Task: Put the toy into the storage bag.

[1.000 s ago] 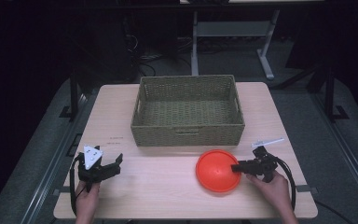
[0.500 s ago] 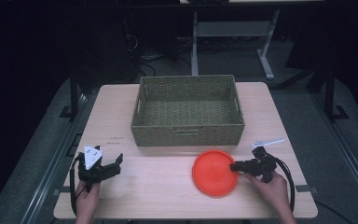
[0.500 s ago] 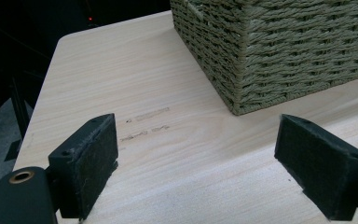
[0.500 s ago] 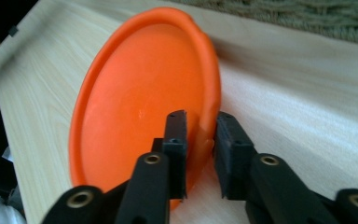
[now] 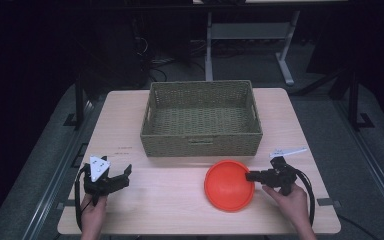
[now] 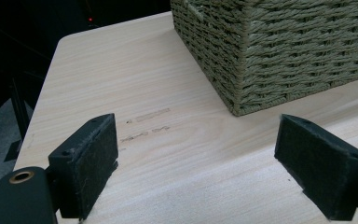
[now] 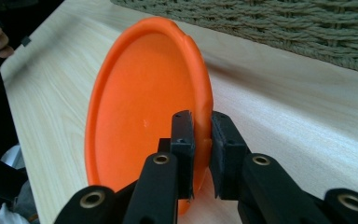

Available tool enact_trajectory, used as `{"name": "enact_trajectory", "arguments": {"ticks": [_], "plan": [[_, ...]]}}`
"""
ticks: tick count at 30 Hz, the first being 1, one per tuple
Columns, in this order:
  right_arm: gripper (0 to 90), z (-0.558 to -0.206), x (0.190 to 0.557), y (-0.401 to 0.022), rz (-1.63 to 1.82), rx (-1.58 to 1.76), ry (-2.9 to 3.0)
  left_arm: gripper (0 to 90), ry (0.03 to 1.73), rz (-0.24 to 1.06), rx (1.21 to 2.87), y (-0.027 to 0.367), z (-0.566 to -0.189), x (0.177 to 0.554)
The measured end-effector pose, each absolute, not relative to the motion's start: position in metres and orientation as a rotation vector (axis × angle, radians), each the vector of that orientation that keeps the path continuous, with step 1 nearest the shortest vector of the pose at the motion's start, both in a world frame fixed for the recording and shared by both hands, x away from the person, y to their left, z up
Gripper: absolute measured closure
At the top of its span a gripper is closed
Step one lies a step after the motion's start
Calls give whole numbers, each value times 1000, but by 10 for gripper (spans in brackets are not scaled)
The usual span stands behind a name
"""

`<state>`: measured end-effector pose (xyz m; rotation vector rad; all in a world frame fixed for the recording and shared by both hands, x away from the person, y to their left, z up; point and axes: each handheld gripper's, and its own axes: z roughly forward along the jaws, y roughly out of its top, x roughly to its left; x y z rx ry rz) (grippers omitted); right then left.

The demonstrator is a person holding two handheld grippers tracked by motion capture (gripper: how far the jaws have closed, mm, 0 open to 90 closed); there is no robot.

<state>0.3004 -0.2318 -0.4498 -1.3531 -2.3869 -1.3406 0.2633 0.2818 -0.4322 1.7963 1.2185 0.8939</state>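
Right gripper view looks along the right tool (image 7: 201, 140), whose jaws are clamped on the near rim of an orange plate (image 7: 140, 107); the plate stretches away ahead of the jaws, and a woven basket (image 7: 279, 23) lies beyond and to one side of it. From the high view the plate (image 5: 228, 185) sits low over the desk (image 5: 180, 210), just in front of the basket (image 5: 201, 120), so any move into the basket likely goes forward and up over its near wall. Whether the plate's far edge touches the desk is hard to tell. The left tool (image 5: 114, 177), jaws wide apart and empty, waits well apart from the plate.
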Motion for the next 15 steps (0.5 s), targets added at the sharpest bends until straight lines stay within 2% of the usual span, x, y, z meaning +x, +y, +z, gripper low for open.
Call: {"name": "enact_trajectory", "arguments": {"ticks": [15], "plan": [[821, -430, 292, -235, -1493, -1285, -2335, 128, 1213, 892, 1807, 282, -433, 264]]}}
